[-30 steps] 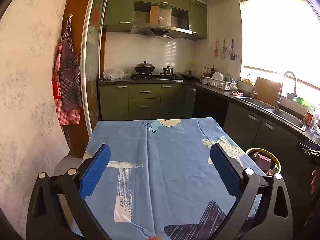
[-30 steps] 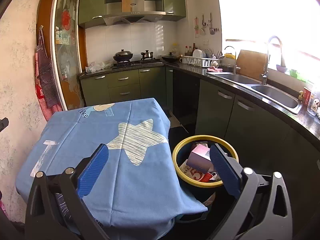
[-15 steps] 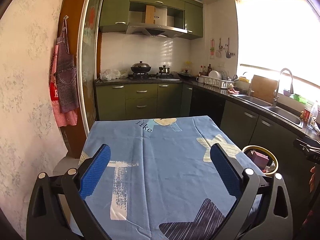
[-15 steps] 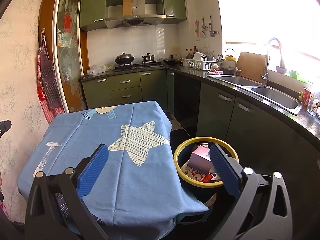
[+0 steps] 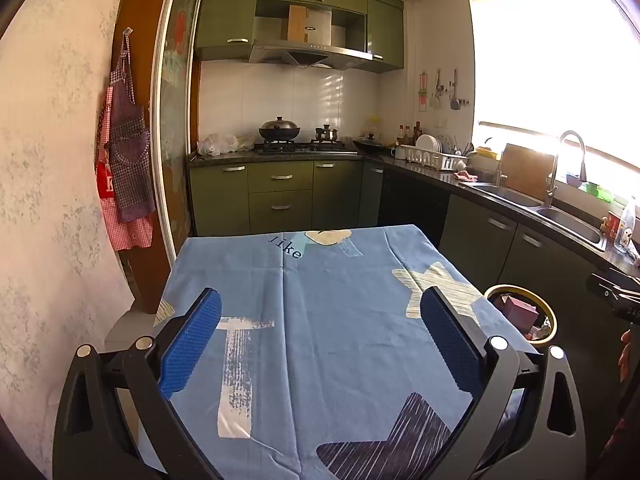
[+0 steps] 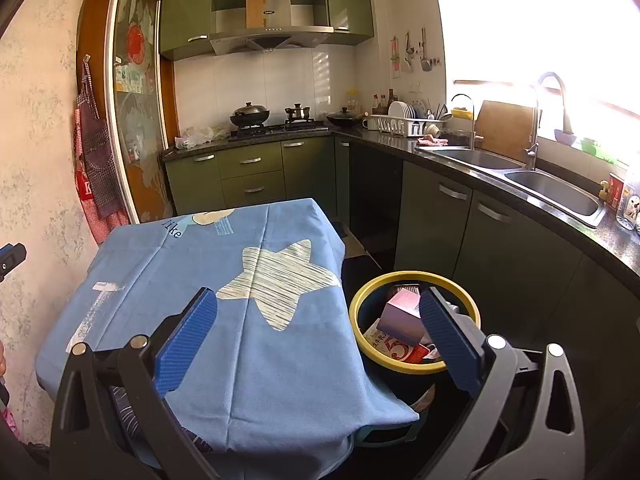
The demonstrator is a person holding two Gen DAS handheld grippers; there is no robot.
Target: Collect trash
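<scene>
Blue-padded, your left gripper (image 5: 320, 344) and right gripper (image 6: 318, 332) both gape wide and empty above the tablecloth (image 6: 224, 280), the yellow-rimmed bin (image 6: 414, 366) at three o'clock.

A yellow-rimmed dark bin (image 6: 414, 322) stands upright on the floor just beside the table's right edge, holding a tilted pink-and-purple carton (image 6: 402, 314) above red-and-white printed packaging (image 6: 394, 350).

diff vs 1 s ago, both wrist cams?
Both cameras pulled back and rose a little: more of the blue tablecloth shows, and the yellow-rimmed bin sits lower in frame. Nothing grasped or released. Left gripper and right gripper remain open and empty; bin contents unchanged.
</scene>
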